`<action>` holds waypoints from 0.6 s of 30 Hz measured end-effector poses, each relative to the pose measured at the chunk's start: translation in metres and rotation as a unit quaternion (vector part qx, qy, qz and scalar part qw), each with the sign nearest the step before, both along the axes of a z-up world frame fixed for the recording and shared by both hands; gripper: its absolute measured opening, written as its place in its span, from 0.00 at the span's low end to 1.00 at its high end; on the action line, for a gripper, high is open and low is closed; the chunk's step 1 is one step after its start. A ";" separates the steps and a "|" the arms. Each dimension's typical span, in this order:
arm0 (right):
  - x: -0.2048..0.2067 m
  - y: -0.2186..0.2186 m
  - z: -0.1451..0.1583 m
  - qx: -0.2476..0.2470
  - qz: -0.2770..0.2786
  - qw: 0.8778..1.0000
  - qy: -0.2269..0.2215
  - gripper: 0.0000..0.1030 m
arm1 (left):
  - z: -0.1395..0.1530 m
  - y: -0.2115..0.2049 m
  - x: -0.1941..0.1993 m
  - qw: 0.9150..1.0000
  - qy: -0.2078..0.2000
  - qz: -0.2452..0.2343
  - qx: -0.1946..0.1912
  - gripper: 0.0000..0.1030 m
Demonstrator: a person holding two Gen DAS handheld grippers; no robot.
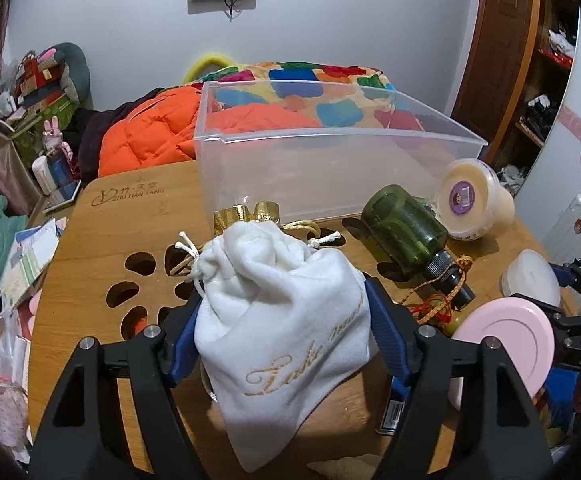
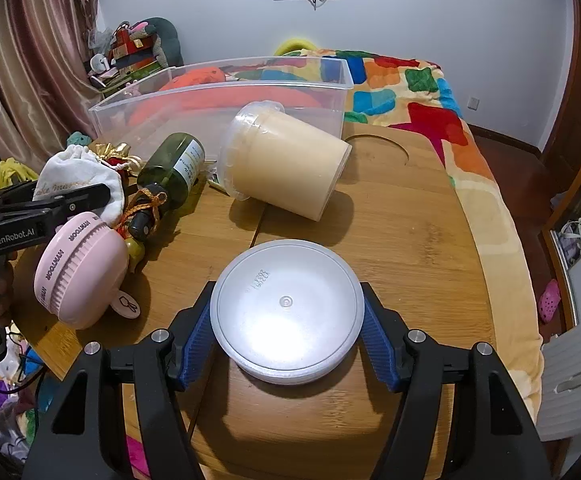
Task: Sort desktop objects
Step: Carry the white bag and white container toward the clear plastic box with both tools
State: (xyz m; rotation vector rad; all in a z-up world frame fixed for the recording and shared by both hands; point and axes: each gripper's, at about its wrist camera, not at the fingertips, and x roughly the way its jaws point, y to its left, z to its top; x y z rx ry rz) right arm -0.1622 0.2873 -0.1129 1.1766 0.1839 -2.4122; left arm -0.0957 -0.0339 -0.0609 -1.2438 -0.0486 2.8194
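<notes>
My left gripper (image 1: 282,336) is shut on a white velvet drawstring pouch (image 1: 282,320) with gold lettering, held above the wooden table (image 1: 102,232). My right gripper (image 2: 286,344) has its blue pads against both sides of a round white plastic container (image 2: 286,312) that rests on the table; it also shows in the left wrist view (image 1: 530,276). A clear plastic bin (image 1: 330,160) stands at the table's far side. A green bottle (image 1: 406,232) lies on its side, a cream tub (image 2: 286,164) lies tipped over, and a pink round case (image 2: 78,268) stands nearby.
A gold pouch (image 1: 246,212) lies in front of the bin. Orange string (image 1: 442,292) trails from the bottle's neck. The table has cut-out holes (image 1: 138,264) at the left. A colourful quilt (image 2: 430,92) and an orange jacket (image 1: 146,136) lie on the bed behind.
</notes>
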 end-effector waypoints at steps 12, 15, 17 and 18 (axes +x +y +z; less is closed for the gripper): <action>0.006 -0.004 0.020 0.007 0.004 1.000 0.026 0.61 | 0.021 0.006 0.019 0.999 0.024 -0.013 -0.018 0.61; 0.011 -0.006 0.028 0.009 0.009 0.999 0.042 0.61 | 0.022 0.005 0.022 0.999 0.026 -0.012 -0.022 0.59; 0.014 -0.007 0.035 0.008 0.011 0.999 0.051 0.61 | 0.023 0.003 0.024 0.999 0.027 -0.014 -0.017 0.51; 0.015 -0.007 0.037 0.008 0.012 0.998 0.053 0.61 | 0.024 0.003 0.025 0.999 0.027 -0.015 -0.016 0.51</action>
